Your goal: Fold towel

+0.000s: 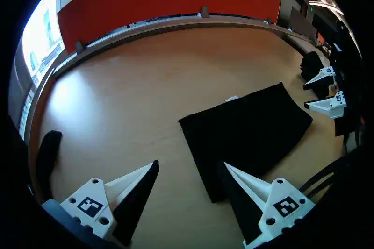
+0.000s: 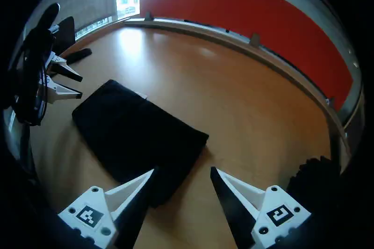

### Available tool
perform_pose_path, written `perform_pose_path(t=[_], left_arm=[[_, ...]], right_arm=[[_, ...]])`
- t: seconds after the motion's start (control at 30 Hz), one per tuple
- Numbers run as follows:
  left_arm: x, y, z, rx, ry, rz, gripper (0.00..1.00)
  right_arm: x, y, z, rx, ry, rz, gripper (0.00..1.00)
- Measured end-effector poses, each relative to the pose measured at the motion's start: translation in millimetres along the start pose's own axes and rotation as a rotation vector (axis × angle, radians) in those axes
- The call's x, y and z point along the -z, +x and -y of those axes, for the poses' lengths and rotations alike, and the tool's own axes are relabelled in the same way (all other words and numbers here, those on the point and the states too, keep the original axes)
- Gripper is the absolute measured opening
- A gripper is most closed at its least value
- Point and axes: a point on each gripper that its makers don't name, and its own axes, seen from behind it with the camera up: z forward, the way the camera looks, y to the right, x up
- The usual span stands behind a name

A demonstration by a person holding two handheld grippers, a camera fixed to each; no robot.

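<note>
Black towel (image 1: 245,130) lies flat on the wood worktop (image 1: 131,90). It looks already folded into a compact rectangle, prob more than one layer. A small white tag (image 1: 232,98) pokes out at its far edge.

left gripper (image 1: 190,164): fingers apart, nothing btwn them. The towel sits ahead and off toward its right-hand finger. That finger's tip overlaps the towel's near corner in the view, but can't tell if it touches.

right gripper (image 2: 182,169): fingers apart too, empty. The towel is ahead and toward its left-hand finger, whose tip overlaps the near edge. The gap btwn the fingers is over bare worktop just beside the towel's corner. The two grippers face each other across the towel.

Handling (judgement):
- **Feel:** soft, light, limp cloth w/ no stiffness, so it will sag from wherever it's pinched.
- **Layers:** they may slide apart or unfold if only the top one is caught.
- **Edges:** the dark fabric hides creases, so edges are hard to read.
- **Best hold:** one corner per gripper, both on the same short end. Slide a finger under so all layers get pinched, then lift & carry over to the opposite end.
- **Approach:** the worktop looks smooth, so the towel may skid when a finger pushes in. Come in low w/ a slight scoop.
- **Grip:** not fragile, firm squeeze OK.
</note>
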Motion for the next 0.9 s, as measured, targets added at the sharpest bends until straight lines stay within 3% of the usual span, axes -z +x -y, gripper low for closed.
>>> perform_pose_path(t=[0.4, 0.9], left_arm=[[11.2, -22, -7.7, 0.039, 0.005, 0.011, 0.92], [22.1, -41, 2.1, 0.125, 0.047, 0.009, 0.92]], right_arm=[[12.2, -10, 11, -0.014, 0.004, -0.008, 0.84], [10.1, -9, 19, 0.033, 0.045, -0.012, 0.83]])
